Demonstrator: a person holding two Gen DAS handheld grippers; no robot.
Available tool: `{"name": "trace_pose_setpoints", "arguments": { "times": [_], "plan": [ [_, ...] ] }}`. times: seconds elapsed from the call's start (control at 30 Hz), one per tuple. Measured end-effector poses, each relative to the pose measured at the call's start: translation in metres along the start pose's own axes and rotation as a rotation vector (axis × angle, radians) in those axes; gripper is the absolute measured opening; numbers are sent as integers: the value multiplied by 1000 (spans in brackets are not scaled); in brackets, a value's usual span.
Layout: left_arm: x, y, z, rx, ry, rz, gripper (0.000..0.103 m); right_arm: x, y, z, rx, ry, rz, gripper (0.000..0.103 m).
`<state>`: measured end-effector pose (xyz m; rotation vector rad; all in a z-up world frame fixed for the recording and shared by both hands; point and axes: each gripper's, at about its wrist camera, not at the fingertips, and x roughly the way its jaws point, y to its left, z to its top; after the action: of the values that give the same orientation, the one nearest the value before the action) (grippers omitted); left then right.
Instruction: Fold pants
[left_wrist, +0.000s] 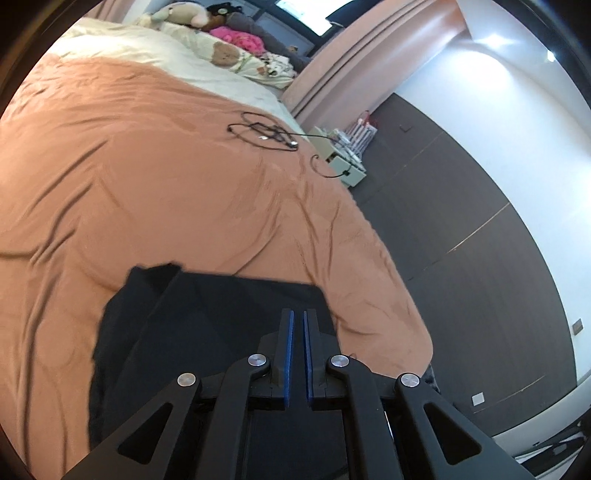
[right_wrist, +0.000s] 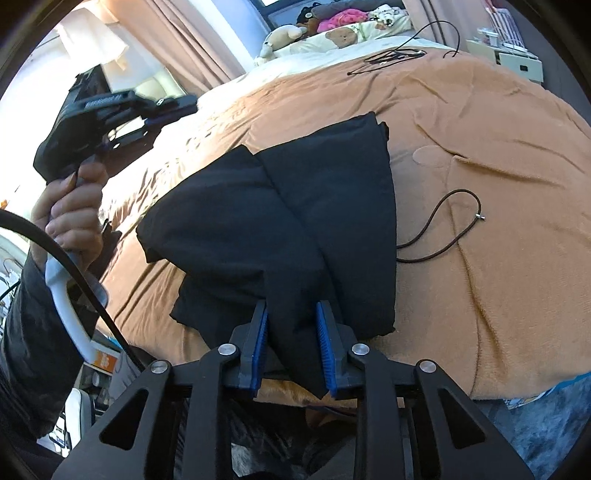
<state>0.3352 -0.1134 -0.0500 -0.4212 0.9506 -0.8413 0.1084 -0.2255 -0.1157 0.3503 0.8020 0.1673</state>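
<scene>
The black pants (right_wrist: 295, 221) are lying folded in a thick bundle on the orange-brown blanket (right_wrist: 498, 206) that is covering the bed, close to its near edge. The right gripper (right_wrist: 291, 321) is reaching down onto the near end of the bundle, and a bunched fold of the black cloth is sitting between its blue pads (right_wrist: 325, 343), which are pressing in on it from both sides, so this claw is gripping the pants.

The left gripper (left_wrist: 298, 328) is hovering over the same bundle (left_wrist: 221, 314) from the other side, its two blue-lined fingers (left_wrist: 289, 343) drawn in almost together with only a thin slit between them and no cloth caught there: it is closed on nothing. Seen from the right wrist camera, a person's hand (right_wrist: 74, 218) in a dark sleeve (right_wrist: 33, 325) is gripping the pale handle of that left tool, which is being held up and well clear of the pants, out to the left.

A thin brown cord (right_wrist: 447, 229) is looping across the blanket just beside the pants' right edge. Farther up the bed a tangle of black cables (left_wrist: 266, 133) is lying on the blanket. At the head of the bed, stuffed toys (left_wrist: 184, 13) and a bright pink cloth (left_wrist: 240, 38) are piled against a cream pillow with a bear print (left_wrist: 236, 59). Peach curtains (left_wrist: 351, 62) are hanging beyond.
</scene>
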Motion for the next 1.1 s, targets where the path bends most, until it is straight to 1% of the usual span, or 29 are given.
{"name": "trace_pose_setpoints", "arguments": {
  "times": [0.07,0.1,0.13,0.17,0.2,0.23,0.3,0.37,0.5,0.57,0.63,0.73,0.83,0.97,1.1],
  "plan": [
    [-11,14,-12,-30,6,21,13,0,2,0,-10,0,-2,29],
    [-15,20,-17,-47,9,32,21,0,3,0,-14,3,-3,32],
    [-22,29,-25,-65,7,38,32,1,3,0,-15,4,-4,35],
    [-26,33,-29,-74,3,40,38,1,2,0,-14,5,-4,35],
    [-32,40,-35,-89,-3,46,50,1,2,-1,-12,6,-4,37],
    [-37,45,-41,-104,-10,48,59,1,3,-1,-12,7,-5,38],
    [-46,56,-50,-135,-22,45,64,-1,3,-3,-12,8,-11,40],
    [-53,67,-60,-175,-20,42,64,-2,3,-6,-13,8,-16,41],
    [-59,76,-76,-213,-5,24,66,-5,3,-9,-7,10,-32,41],
    [-63,76,-81,-217,-8,22,72,-7,3,-10,-6,11,-37,41],
    [-71,75,-85,-219,-28,19,82,-9,3,-11,-4,12,-37,41],
    [-80,75,-89,-232,-53,24,88,-11,4,-12,-4,12,-42,41],
    [-85,80,-96,-253,-55,31,92,-13,3,-13,-2,13,-41,41],
    [-76,88,-104,-279,-20,41,92,-14,2,-13,-9,15,-42,41],
    [-56,96,-106,-298,21,46,92,-14,1,-15,-6,18,-41,41]
  ]
}}
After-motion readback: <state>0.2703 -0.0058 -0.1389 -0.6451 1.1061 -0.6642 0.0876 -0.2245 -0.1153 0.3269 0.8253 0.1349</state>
